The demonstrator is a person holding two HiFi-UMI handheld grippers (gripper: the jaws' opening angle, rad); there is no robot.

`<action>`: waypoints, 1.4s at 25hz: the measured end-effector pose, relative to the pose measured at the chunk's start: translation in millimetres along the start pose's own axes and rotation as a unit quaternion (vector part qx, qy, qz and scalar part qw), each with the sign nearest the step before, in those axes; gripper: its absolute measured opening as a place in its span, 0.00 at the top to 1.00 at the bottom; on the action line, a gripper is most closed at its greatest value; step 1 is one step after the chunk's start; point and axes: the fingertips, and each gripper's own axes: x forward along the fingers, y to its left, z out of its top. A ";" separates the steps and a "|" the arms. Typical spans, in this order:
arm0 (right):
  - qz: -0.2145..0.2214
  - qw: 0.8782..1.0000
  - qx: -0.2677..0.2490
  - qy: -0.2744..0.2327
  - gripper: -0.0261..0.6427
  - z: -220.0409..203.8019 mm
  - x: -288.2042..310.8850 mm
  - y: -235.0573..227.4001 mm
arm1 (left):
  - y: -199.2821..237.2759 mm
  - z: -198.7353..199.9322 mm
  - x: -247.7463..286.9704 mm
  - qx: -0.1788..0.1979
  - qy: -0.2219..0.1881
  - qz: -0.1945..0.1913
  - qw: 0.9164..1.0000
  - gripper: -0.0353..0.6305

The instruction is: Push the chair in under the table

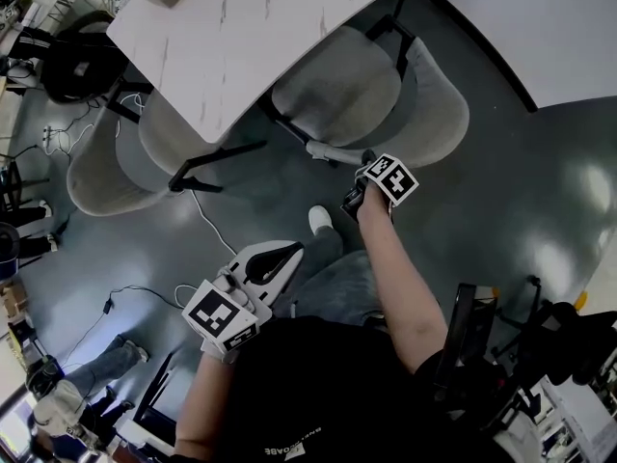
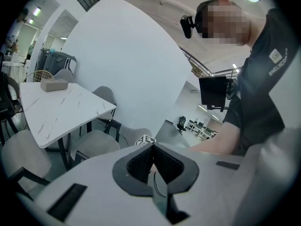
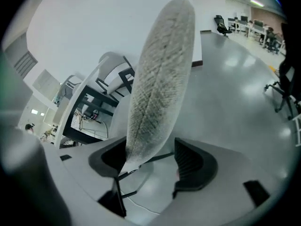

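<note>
Left gripper (image 2: 153,150) jaws pressed together, empty; right gripper (image 3: 150,161) jaws spread around the chair (image 3: 160,79) backrest edge; seat partly under the desk (image 1: 241,37).

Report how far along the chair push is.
Done: the right gripper is at the chair, with the backrest edge between its open jaws. In hand: lining up a grip or push; the left gripper is shut, empty and held back. Left: the seat lies only partly under the table, so the push itself remains.
</note>
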 end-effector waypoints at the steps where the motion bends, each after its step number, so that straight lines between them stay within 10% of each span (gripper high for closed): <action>1: 0.008 1.000 0.003 0.008 0.53 -2.3 -4.9 -0.2 | -0.2 0.8 1.7 0.000 -0.004 0.000 1.000 0.95; 9: 0.112 0.990 -0.060 0.057 0.54 -18.3 -83.5 6.1 | -21.8 20.9 37.9 0.011 -0.033 -0.027 0.999 0.95; 18: 0.196 0.940 -0.226 -0.162 0.90 93.0 -263.2 3.3 | -110.2 60.8 108.2 0.058 -0.056 -0.128 0.989 0.95; 25: 0.240 0.857 -0.323 -0.323 0.93 144.5 -426.4 -10.6 | -209.3 90.7 146.2 0.109 -0.060 -0.223 0.967 0.95; 35: 0.216 0.834 -0.283 -0.421 0.93 155.5 -551.2 -75.0 | -312.5 104.3 160.2 0.174 -0.051 -0.330 0.927 0.95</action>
